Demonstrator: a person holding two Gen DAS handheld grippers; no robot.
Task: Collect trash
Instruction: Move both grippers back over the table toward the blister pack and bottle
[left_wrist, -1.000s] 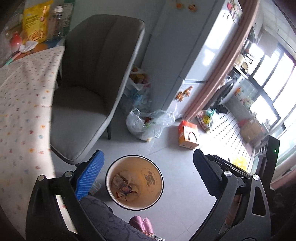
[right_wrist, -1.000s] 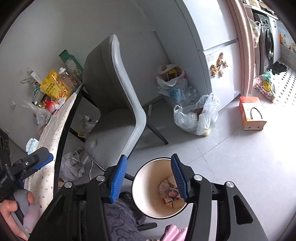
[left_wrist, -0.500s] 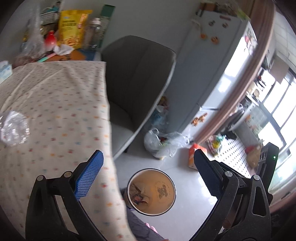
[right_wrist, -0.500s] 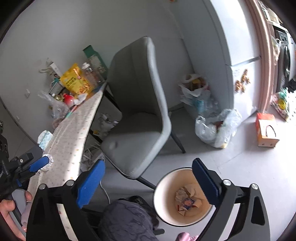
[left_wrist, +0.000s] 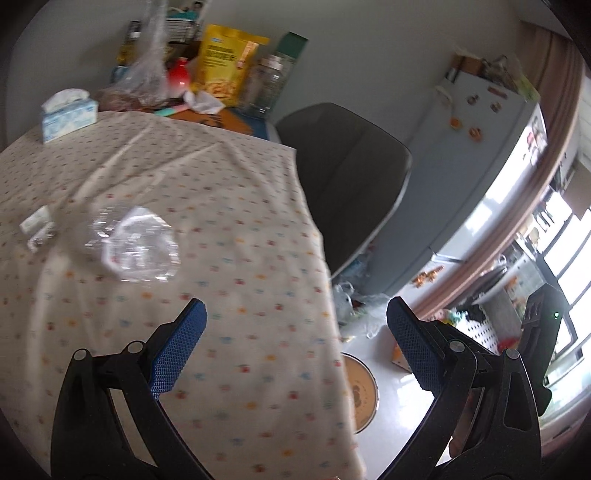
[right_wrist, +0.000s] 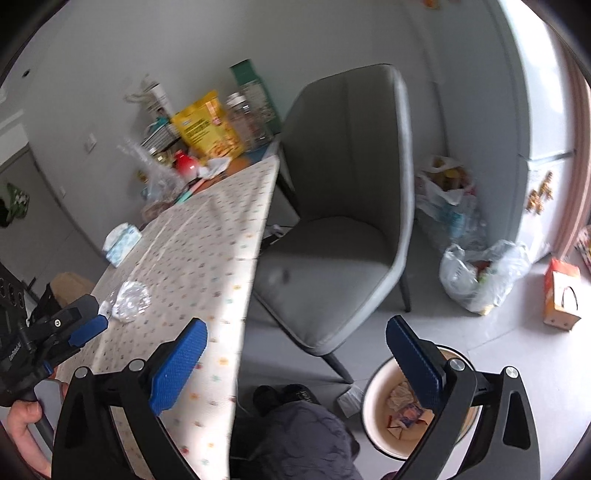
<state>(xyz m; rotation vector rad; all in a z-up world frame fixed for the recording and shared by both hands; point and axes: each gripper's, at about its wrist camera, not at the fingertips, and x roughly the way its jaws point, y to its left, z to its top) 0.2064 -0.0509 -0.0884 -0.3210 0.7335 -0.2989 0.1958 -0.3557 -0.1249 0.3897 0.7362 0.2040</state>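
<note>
1. Your left gripper (left_wrist: 295, 345) hovers above the near part of the desk (left_wrist: 229, 369), its fingers (left_wrist: 177, 350) spread wide with nothing between them.
2. Your right gripper (right_wrist: 295, 363) hangs off the desk's edge, above the floor between desk and chair (right_wrist: 343, 221), its fingers equally wide apart and holding nothing.
3. The bin (right_wrist: 384, 410) stands on the floor below the right gripper, just off the desk's right edge, with scraps lying in its bottom; the left view shows only a slice of it past the cloth.
4. The next piece of trash looks to be the crumpled clear plastic wrapper (left_wrist: 138, 247). It lies ahead and to the left of your left fingers, flat on the cloth, with no clear long axis, so any closing direction should do.
5. The left gripper is plainly the nearer one; in the right view the wrapper sits just beyond its blue fingertip.
6. A small white scrap (left_wrist: 37, 227) lies near the wrapper on its left, apart from it.
7. Open cloth surrounds both, so you have free room to come down; the desk's right edge is well apart from the wrapper.
8. Farther back a tissue box (left_wrist: 68, 112) and a cluster of bags and jars line the wall, well clear.
</note>
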